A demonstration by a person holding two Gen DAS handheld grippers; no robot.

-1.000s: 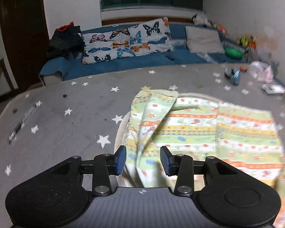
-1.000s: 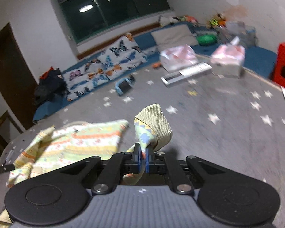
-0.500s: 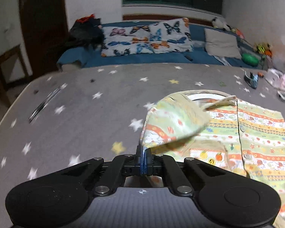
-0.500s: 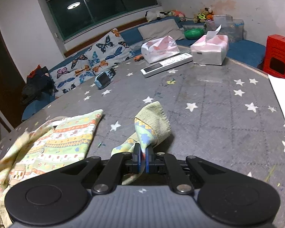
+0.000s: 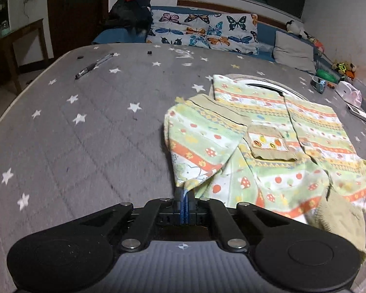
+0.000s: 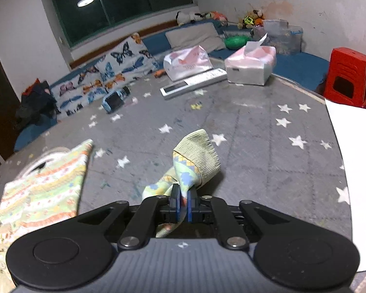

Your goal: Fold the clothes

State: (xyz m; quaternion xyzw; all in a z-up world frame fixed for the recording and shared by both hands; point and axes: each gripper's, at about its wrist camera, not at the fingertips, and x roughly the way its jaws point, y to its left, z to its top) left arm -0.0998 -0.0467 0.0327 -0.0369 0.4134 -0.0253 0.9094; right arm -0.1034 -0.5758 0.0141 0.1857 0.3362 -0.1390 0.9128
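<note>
With left gripper (image 5: 184, 204) pinching a shirt (image 5: 268, 146) edge and right gripper (image 6: 182, 201) clamping its cuff (image 6: 197, 156), sleeve-folding looks underway; next, lay both inward.

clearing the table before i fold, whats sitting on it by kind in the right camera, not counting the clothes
tissue packs: 2
remote control: 1
blue watch-like gadget: 1
white sheet: 1
total: 5

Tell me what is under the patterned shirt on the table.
Under the patterned shirt a curved white rim with a dark edge pokes out at the far side, on the grey star tablecloth. The rest of it is covered, so I cannot identify it.
</note>
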